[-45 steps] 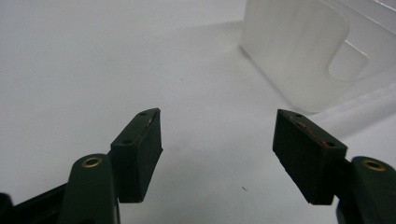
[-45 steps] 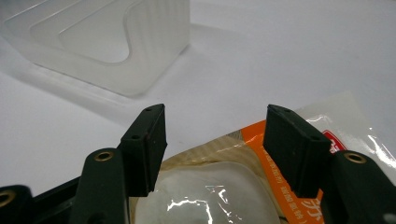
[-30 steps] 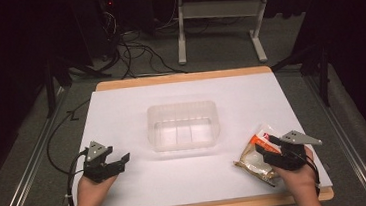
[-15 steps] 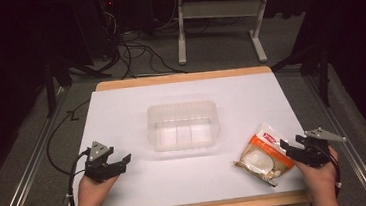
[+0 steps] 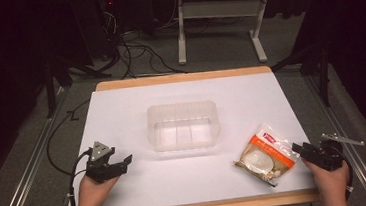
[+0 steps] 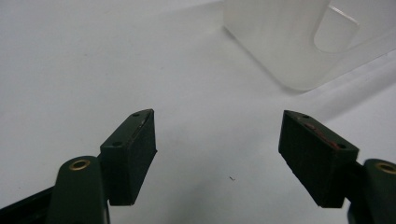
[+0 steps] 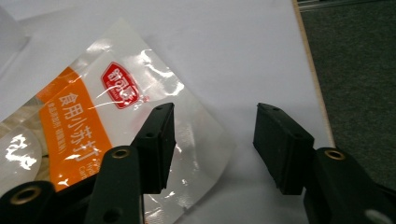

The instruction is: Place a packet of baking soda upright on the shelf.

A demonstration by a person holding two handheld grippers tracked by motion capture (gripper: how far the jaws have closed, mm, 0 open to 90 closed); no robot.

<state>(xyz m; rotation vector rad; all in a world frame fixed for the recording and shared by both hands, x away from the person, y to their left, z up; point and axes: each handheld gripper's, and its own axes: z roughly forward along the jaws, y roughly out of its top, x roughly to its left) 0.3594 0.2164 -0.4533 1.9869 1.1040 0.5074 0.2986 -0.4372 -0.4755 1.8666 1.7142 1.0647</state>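
High view: a white surface (image 5: 136,102) carries a clear plastic tub (image 5: 183,124) near its middle and a sealed food packet (image 5: 265,152) with an orange label toward the person's right front corner. The right gripper (image 5: 298,149) sits just beside the packet's right edge, pointing at it, held in a hand (image 5: 330,178) coming in from the bottom. In the right gripper view its jaws stand apart and have just been closing; one pad lies over the clear corner of the packet (image 7: 116,126), the other over bare surface, and nothing is pinched between them. The left gripper (image 5: 126,160) rests at the left front of the surface, well apart from the tub; in the left gripper view its jaws are spread wide over bare white, with a corner of the tub (image 6: 289,42) ahead.
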